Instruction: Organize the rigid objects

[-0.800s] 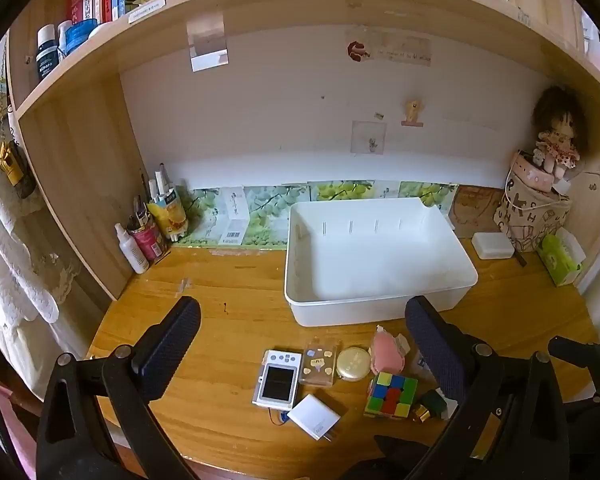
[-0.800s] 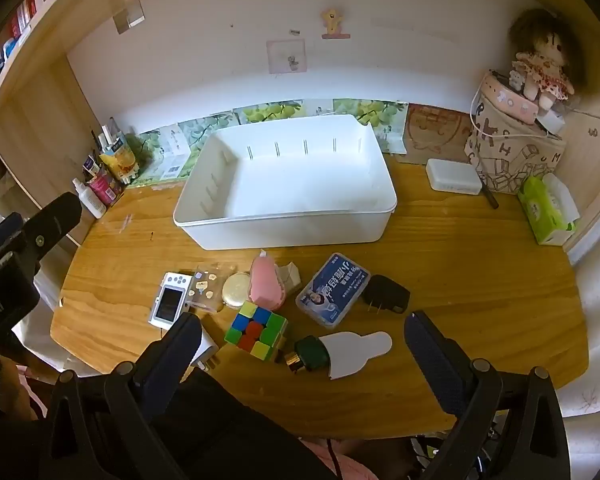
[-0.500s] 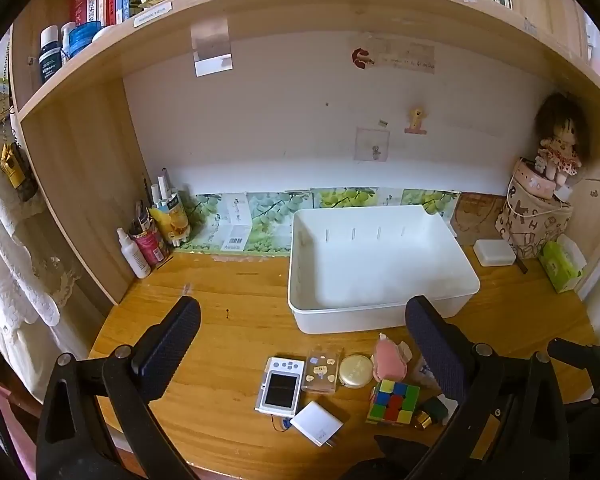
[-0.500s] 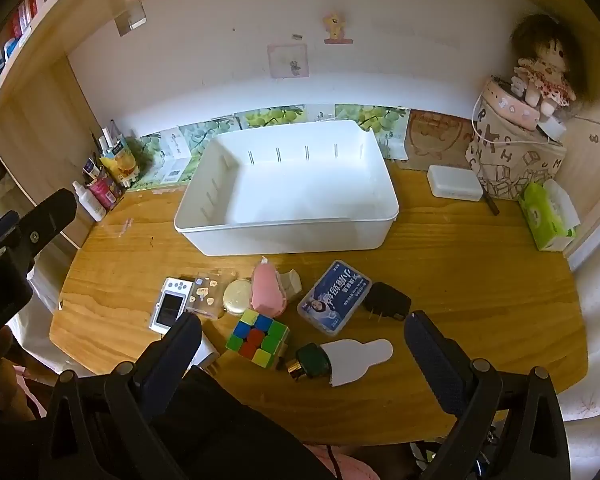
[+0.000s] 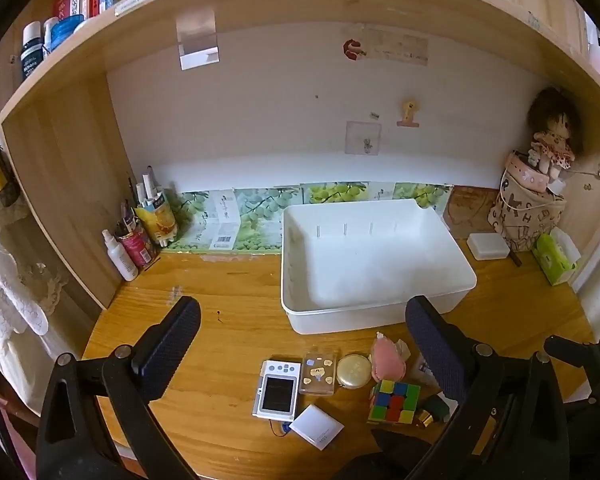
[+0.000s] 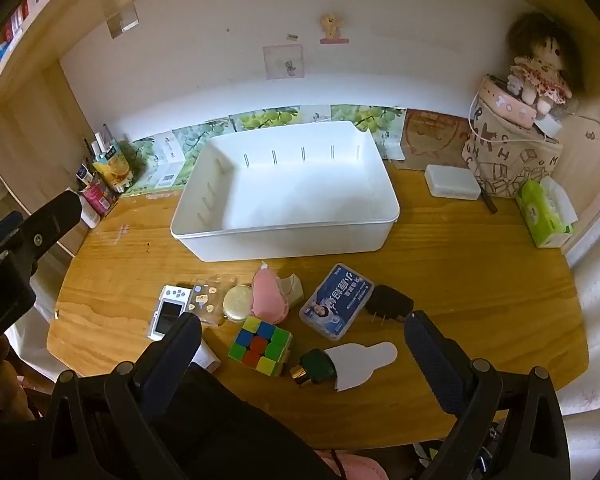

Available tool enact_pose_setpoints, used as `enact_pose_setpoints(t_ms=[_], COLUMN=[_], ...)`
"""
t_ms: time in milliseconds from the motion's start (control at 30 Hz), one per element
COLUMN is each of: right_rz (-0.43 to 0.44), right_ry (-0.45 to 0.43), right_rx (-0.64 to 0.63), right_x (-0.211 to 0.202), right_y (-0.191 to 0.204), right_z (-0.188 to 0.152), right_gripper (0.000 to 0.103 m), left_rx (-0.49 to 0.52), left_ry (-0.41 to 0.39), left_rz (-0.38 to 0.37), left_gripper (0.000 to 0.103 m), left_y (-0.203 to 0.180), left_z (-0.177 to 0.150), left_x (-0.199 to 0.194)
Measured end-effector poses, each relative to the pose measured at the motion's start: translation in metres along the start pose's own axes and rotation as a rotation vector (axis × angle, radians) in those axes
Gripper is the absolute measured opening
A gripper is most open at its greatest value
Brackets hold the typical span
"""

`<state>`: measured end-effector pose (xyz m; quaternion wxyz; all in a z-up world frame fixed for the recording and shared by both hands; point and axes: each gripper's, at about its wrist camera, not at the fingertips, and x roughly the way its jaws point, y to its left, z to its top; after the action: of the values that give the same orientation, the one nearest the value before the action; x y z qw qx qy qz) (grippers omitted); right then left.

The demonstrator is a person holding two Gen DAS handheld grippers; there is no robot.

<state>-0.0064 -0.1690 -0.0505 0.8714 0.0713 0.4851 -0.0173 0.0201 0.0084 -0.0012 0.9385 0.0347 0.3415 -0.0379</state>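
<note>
Both grippers, left and right, spread wide (nothing pinched); cube between right fingers, bin beyond.

Both wrist views above desk — share white bin.

Black tongs, textured navy pads, silver screws.

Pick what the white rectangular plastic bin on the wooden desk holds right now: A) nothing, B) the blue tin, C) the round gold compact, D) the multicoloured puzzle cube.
A: the white rectangular plastic bin shows only its bare floor, while the multicoloured puzzle cube, blue tin and round gold compact all lie on the wooden desk in front of it.
</note>
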Motion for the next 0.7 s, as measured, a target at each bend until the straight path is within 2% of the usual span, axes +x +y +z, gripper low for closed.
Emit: enact_pose_setpoints(t_ms=[400,700], right_rz=[-0.028,-0.073], right_ry=[0.048,0.115], right_rx=[0.111,0.250], right_x=[0.011,0.026], right_y=[0.012,0.001], right_z=[-0.023,-0.052], right_gripper=[0.102,0.102], left_rx=[0.018,0.021], left_ry=[0.083,0.274], left_rz=[-0.112,-0.152], left_gripper=[0.102,0.102], left_y=[0.019,0.024], left_z=[-0.011,-0.036], left_x=[0.022,0.056])
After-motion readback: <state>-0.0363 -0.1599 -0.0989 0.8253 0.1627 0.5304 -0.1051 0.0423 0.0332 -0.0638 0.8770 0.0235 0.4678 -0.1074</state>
